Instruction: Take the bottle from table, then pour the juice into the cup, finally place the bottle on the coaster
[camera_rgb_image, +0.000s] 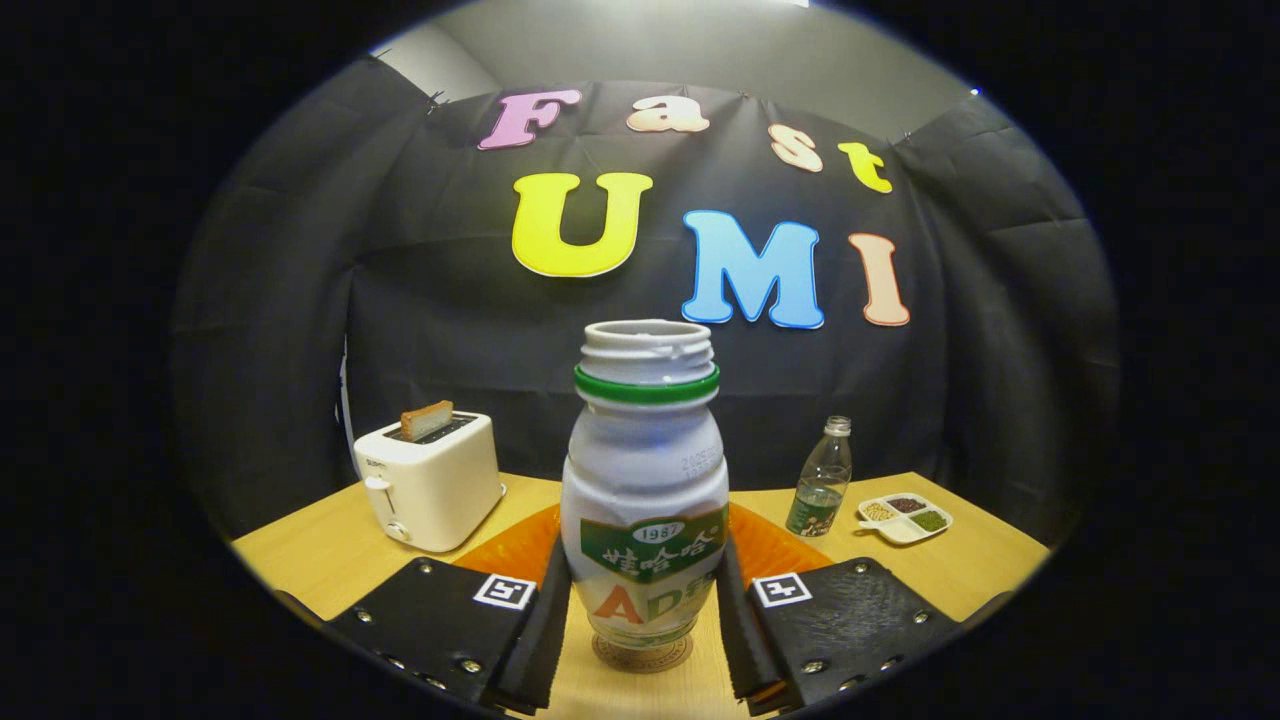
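A white plastic bottle with a green neck ring, a green label and no cap stands upright between my fingers. Its base rests on a round brown coaster on the wooden table. My gripper is shut on the bottle, with the left pad and the right pad pressed against its lower sides. The bottle's open mouth points straight up. What is inside it is hidden.
An orange ribbed plate or mat lies just behind the bottle. A white toaster with a slice of bread in it stands beyond the left finger. Beyond the right finger are a clear bottle and a small divided dish.
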